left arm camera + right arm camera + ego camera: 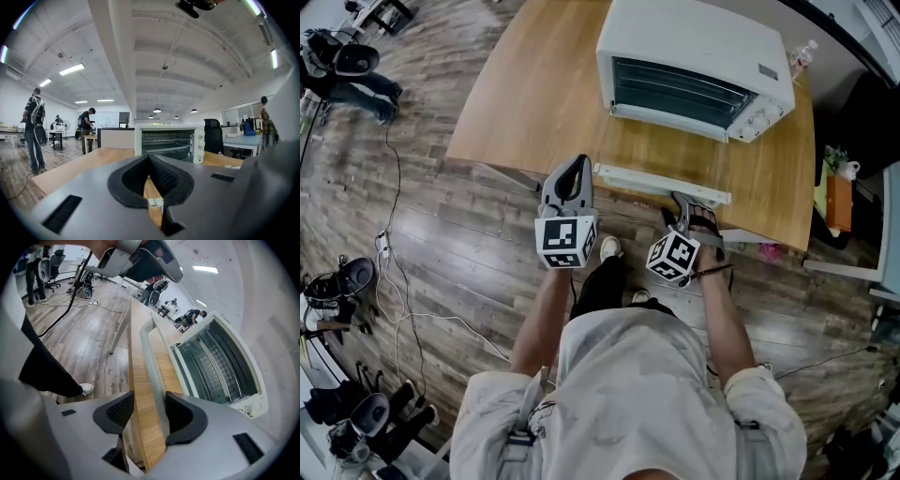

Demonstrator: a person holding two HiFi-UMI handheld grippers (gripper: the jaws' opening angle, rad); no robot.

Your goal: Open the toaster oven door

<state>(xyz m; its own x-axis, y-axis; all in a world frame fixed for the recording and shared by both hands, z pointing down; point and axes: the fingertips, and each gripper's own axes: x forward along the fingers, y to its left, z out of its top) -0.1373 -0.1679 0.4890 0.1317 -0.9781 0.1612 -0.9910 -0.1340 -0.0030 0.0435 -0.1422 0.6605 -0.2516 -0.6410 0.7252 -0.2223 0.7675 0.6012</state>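
Observation:
The white toaster oven (694, 56) stands on the wooden table (534, 94), its glass door folded down flat toward me and its racks in plain sight (220, 366). The door's white handle bar (661, 183) lies near the table's front edge. My right gripper (682, 202) is at that bar's right end. In the right gripper view its jaws stand apart around the handle bar (152, 362), the right pad against it, the left pad off it. My left gripper (572, 169) hovers at the bar's left end, shut and empty (149, 159), pointing at the oven (168, 143).
A small bottle (803, 53) stands behind the oven at the table's back right. Wood floor with cables (403, 281) lies to my left. People (35, 126) stand by desks further off. An office chair (213, 136) is right of the oven.

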